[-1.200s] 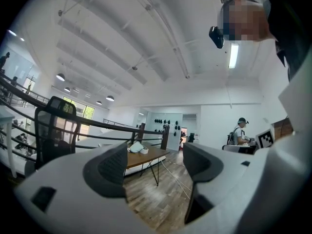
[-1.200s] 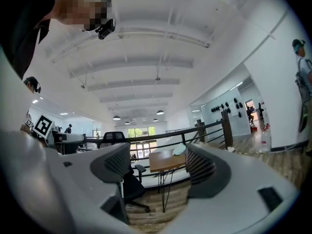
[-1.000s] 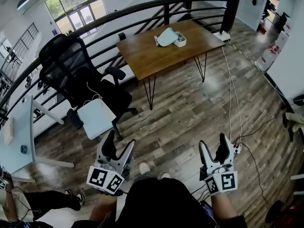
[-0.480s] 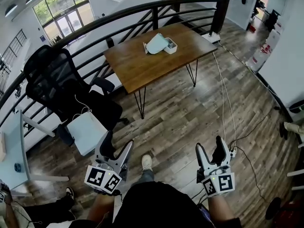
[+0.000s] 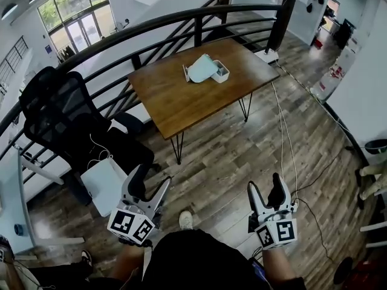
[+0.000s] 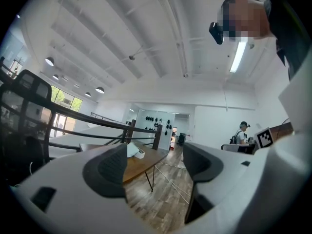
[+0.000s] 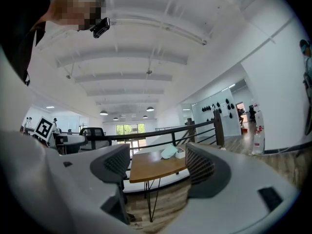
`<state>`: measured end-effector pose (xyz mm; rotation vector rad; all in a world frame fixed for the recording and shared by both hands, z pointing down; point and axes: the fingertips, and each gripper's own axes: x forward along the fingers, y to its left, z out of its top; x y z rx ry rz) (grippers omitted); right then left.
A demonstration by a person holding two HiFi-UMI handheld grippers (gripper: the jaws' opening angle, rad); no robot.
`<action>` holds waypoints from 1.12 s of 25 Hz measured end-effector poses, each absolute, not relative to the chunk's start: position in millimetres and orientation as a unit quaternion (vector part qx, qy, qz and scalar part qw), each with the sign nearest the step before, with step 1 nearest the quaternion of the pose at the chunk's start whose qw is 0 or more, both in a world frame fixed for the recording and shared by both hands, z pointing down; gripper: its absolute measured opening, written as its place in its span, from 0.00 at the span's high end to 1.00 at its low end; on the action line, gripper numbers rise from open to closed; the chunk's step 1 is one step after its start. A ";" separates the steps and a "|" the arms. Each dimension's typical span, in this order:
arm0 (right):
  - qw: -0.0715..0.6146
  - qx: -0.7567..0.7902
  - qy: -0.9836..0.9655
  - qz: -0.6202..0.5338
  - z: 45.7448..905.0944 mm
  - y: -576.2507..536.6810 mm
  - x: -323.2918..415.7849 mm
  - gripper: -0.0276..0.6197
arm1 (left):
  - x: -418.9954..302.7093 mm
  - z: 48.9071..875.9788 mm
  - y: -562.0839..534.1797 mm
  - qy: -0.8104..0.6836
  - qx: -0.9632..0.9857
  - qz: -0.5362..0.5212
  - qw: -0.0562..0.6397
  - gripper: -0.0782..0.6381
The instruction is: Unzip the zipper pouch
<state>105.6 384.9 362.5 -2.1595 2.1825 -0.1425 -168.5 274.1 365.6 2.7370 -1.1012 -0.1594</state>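
The zipper pouch (image 5: 201,69) lay on the desk (image 5: 175,98) beside a white box (image 5: 221,73), and it had drifted nearer in the head view. The approach looked under way, left tool (image 5: 150,185) and right tool (image 5: 266,189) both spread, empty, well short.

A wooden table (image 5: 175,98) stands at twelve o'clock, a black office chair (image 5: 51,110) at ten o'clock, a curved black railing (image 5: 198,30) behind both.

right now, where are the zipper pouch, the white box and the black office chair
zipper pouch (image 5: 201,70), head view, middle of its pale face
white box (image 5: 223,75), head view, its near wall
black office chair (image 5: 51,106), head view, its mesh backrest
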 end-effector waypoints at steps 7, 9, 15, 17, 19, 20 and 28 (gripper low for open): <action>0.034 -0.706 0.706 -0.047 363.9 326.9 93.7 0.43 | -175.1 365.9 215.7 -0.359 0.927 -0.056 0.091 0.40; 0.034 -0.709 0.703 -0.048 365.1 316.5 91.4 0.43 | -176.5 368.2 204.0 -0.356 0.929 -0.053 0.090 0.40; 0.024 -0.718 0.693 -0.060 370.6 300.6 95.6 0.43 | -166.5 380.6 176.6 -0.343 0.932 -0.046 0.107 0.40; 0.033 -0.724 0.686 -0.067 370.2 297.2 103.8 0.43 | -159.9 380.6 166.8 -0.339 0.934 -0.045 0.107 0.40; 0.035 -0.728 0.681 -0.068 370.6 292.2 112.5 0.43 | -153.1 379.1 157.6 -0.337 0.934 -0.045 0.106 0.40; 0.030 -0.729 0.680 -0.067 372.1 288.5 116.8 0.43 | -149.9 378.9 153.3 -0.338 0.934 -0.045 0.105 0.40; 0.022 -0.712 0.698 -0.073 381.5 224.5 152.7 0.43 | -118.9 381.3 106.2 -0.358 0.927 -0.041 0.106 0.40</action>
